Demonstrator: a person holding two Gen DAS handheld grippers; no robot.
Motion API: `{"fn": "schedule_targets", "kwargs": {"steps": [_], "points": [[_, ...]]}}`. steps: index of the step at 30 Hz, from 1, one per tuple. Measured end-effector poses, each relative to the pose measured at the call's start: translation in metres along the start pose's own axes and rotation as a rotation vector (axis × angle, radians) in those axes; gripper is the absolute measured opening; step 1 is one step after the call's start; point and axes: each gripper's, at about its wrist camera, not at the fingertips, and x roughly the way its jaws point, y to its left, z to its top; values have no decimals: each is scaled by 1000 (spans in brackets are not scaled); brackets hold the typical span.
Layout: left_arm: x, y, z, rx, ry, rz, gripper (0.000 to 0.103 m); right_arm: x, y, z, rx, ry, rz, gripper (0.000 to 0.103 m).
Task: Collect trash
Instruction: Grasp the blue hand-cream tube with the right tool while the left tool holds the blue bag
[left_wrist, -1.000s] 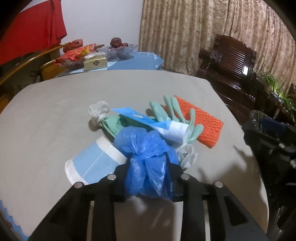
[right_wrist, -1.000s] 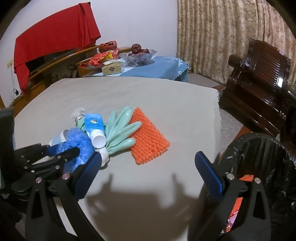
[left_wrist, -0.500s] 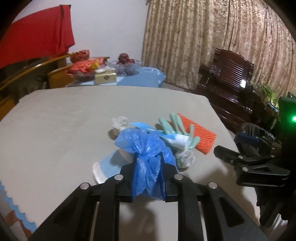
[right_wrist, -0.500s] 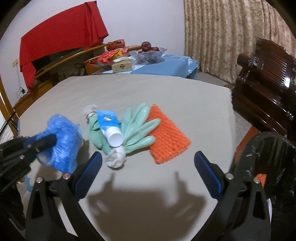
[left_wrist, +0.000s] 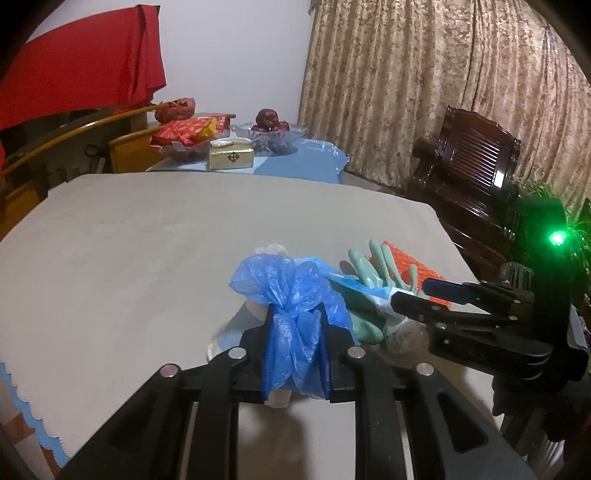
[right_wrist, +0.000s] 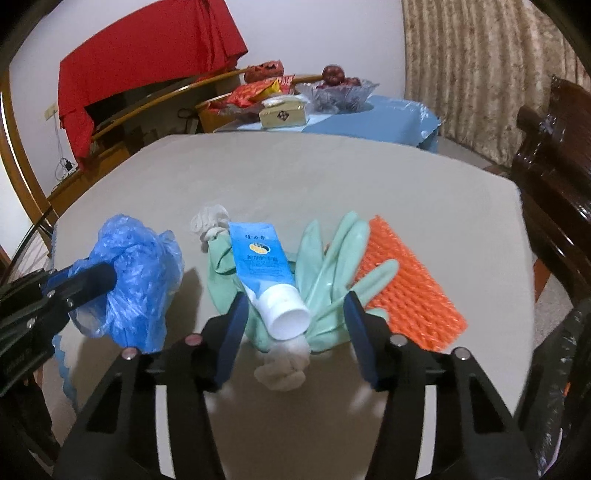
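My left gripper (left_wrist: 297, 332) is shut on a crumpled blue plastic bag (left_wrist: 291, 295) and holds it above the grey table (left_wrist: 147, 240); from the right wrist the bag (right_wrist: 136, 266) hangs at the left. My right gripper (right_wrist: 295, 325) is closing. A blue-and-white tube (right_wrist: 258, 258) and pale green rubber gloves (right_wrist: 332, 258) lie between its jaws, and the pads do not visibly press on them. An orange mesh pad (right_wrist: 406, 295) lies right of the gloves. A white crumpled wad (right_wrist: 284, 365) sits under the tube's cap.
A second white wad (right_wrist: 210, 218) lies behind the tube. A bin lined with a black bag (right_wrist: 569, 350) stands off the table's right edge, near a dark wooden chair (left_wrist: 476, 162). Behind, a blue-covered side table (right_wrist: 369, 114) carries a fruit bowl, a box and snacks.
The left gripper has lifted the blue bag off the pile and drawn it back. The right gripper has swung left over the tube and gloves, and its jaws have narrowed around them.
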Motion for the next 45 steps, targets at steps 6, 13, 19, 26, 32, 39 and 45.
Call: {"fn": "schedule_targets", "kwargs": {"steps": [6, 13, 19, 26, 32, 39, 45], "points": [[6, 2, -3, -10, 12, -4, 19, 19, 3, 4, -15, 30, 15, 49], [13, 3, -3, -17, 27, -1, 19, 22, 5, 6, -22, 51, 58, 33], [17, 3, -3, -29, 40, 5, 19, -9, 6, 5, -25, -4, 54, 29], [21, -5, -7, -18, 61, -10, 19, -16, 0, -21, -42, 65, 39, 31], [23, -7, -10, -11, 75, -11, 19, -9, -6, -23, 21, 84, 51, 46], [24, -6, -9, -12, 76, -11, 20, 10, -7, -12, 40, 114, 57, 47], [24, -6, -11, -10, 78, -12, 20, 0, -14, -11, 65, 91, 82, 39]]}}
